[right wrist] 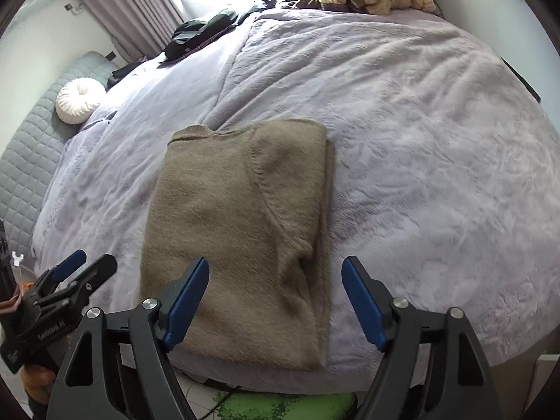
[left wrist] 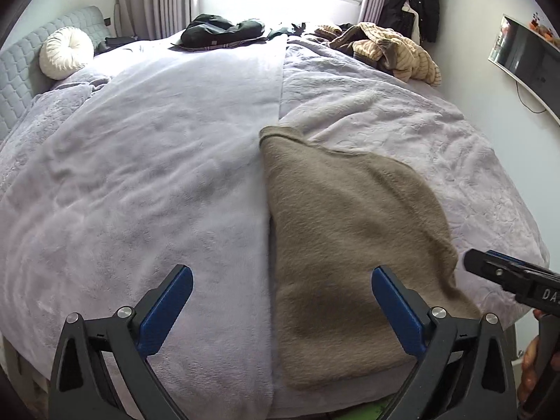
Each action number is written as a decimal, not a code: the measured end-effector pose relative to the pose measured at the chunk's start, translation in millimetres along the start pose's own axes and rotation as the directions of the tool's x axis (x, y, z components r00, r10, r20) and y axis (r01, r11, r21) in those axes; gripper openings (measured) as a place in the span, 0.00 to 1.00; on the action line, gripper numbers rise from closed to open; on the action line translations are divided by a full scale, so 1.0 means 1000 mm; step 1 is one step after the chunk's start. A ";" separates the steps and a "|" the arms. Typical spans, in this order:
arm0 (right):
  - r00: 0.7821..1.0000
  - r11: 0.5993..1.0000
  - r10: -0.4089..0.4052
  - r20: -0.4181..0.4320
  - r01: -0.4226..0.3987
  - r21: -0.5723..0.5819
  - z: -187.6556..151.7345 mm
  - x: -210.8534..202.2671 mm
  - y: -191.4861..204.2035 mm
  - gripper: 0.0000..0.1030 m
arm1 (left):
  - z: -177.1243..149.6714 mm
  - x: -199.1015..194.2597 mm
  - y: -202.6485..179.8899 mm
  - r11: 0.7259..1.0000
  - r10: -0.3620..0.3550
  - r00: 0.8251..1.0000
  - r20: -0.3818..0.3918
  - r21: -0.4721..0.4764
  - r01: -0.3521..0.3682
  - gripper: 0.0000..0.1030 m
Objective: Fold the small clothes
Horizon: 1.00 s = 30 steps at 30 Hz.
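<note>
Lying flat: the folded brown sweater (right wrist: pixel 241 231) rests on the lavender bedspread (right wrist: pixel 420 147), near the bed's front edge at 6 o'clock in the right wrist view.
Sweater form: a rough rectangle, with one layer folded over along the right side and its collar end toward 12 o'clock.
Left gripper (left wrist: pixel 280 306): jaws spread wide, nothing between the blue pads (left wrist: pixel 164 311); it hangs above the sweater's left edge and the bedspread.
Right gripper (right wrist: pixel 274 302): jaws spread wide, gripping nothing; the sweater's near end shows between the pads but is not pressed.
Containers: no holder shows; loose clothing lies straight on the bed.
Far clothing: a striped cream garment (left wrist: pixel 395 50) at 1 o'clock, a dark garment (left wrist: pixel 220 31) at 12 o'clock.
Pillow: a round white cushion (left wrist: pixel 64 52) at 10 o'clock, by the grey headboard (left wrist: pixel 21 70).
</note>
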State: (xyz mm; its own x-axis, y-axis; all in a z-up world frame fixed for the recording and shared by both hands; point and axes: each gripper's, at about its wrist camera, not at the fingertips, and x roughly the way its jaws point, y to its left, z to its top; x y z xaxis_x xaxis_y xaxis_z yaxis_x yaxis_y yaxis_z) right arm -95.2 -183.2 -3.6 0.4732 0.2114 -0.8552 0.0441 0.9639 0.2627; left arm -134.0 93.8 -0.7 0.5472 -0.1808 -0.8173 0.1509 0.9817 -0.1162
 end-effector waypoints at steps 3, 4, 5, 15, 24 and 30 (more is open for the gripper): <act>0.999 0.999 -0.042 0.018 0.043 -0.034 0.003 -0.001 0.010 1.00 | 0.002 0.001 -0.007 1.000 0.012 1.000 -0.007 0.001 -0.012 0.99; 0.998 0.998 -0.051 0.019 0.052 -0.046 0.003 -0.001 0.013 1.00 | 0.003 0.002 -0.008 1.000 0.016 1.000 -0.013 0.003 -0.016 0.99; 0.998 0.997 -0.053 0.019 0.054 -0.052 0.004 -0.001 0.015 1.00 | 0.003 0.003 -0.010 1.000 0.019 1.000 -0.019 0.004 -0.019 0.99; 0.987 0.985 -0.160 0.003 0.160 -0.069 0.009 0.004 0.025 1.00 | 0.007 0.007 -0.018 0.995 0.099 0.995 -0.026 0.004 -0.099 0.99; 0.980 0.976 -0.198 0.006 0.198 -0.085 0.005 0.008 0.030 1.00 | 0.004 0.016 -0.019 0.994 0.108 0.992 -0.069 0.002 -0.108 0.99; 0.979 0.976 -0.205 0.000 0.204 -0.078 0.005 0.008 0.029 1.00 | 0.002 0.018 -0.021 0.993 0.121 0.990 -0.073 0.015 -0.120 0.99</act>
State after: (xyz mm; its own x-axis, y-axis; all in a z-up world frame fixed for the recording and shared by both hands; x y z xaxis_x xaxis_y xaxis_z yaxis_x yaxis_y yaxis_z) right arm -85.8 -153.9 -0.4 0.4544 0.0094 -0.8908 0.0712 0.9964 0.0468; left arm -125.3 70.2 -11.5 0.4995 -0.0557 -0.8645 0.0959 0.9954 -0.0087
